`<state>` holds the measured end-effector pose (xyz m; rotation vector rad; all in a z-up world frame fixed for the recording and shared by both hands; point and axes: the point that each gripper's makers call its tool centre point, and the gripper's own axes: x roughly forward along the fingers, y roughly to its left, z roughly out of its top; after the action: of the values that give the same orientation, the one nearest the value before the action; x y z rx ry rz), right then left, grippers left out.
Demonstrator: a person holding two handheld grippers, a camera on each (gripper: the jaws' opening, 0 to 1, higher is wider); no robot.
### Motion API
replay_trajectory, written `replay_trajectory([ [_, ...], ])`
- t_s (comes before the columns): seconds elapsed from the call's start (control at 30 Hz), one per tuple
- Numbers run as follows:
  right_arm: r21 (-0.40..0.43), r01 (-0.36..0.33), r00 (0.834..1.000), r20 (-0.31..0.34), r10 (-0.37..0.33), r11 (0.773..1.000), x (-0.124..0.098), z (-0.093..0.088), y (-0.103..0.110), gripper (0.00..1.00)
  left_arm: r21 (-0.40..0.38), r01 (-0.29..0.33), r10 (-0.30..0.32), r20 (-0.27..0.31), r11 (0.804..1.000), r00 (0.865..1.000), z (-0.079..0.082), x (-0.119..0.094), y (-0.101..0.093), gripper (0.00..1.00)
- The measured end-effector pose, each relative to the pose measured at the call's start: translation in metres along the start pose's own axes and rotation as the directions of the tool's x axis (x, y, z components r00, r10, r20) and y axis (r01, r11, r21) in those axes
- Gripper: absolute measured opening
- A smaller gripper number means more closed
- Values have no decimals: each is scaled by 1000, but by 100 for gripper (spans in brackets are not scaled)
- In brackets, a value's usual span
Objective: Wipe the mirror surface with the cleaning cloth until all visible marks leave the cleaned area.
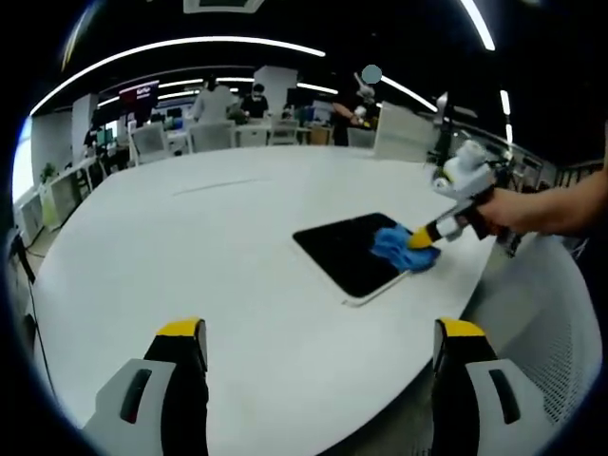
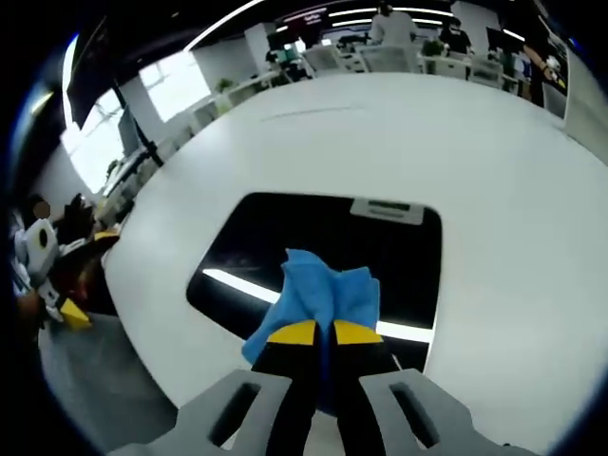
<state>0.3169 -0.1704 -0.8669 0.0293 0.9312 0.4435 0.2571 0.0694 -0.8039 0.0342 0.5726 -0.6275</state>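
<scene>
Here is the right gripper, jaws pinched together on the blue cloth, pressing it down onto the mirror. The cloth is bunched up and sits on the near part of the dark glass, just above the yellow jaw tips. A bright streak of ceiling light reflects across the mirror on both sides of the cloth (the rest of the glass reads almost black). The mirror lies flat on the white table, with a pale tab at its far edge.

Over in the left gripper view, the left gripper hangs above the table, jaws wide apart with nothing between them, well apart from the mirror. From here the right gripper comes in from the right, held by a hand, with the cloth on the mirror's corner near the table edge. Chairs and desks stand far behind.
</scene>
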Motion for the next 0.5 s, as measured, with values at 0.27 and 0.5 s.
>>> replay_trajectory([
  [0.27,-10,-6,1000,-30,6,1000,-5,-10,4,0,-5,9,-9,2,1000,1000,0,0,-2,99],
  [0.5,8,-16,999,-40,16,1000,-8,-14,7,0,3,10,-10,-15,1000,1000,-2,1,-2,99],
])
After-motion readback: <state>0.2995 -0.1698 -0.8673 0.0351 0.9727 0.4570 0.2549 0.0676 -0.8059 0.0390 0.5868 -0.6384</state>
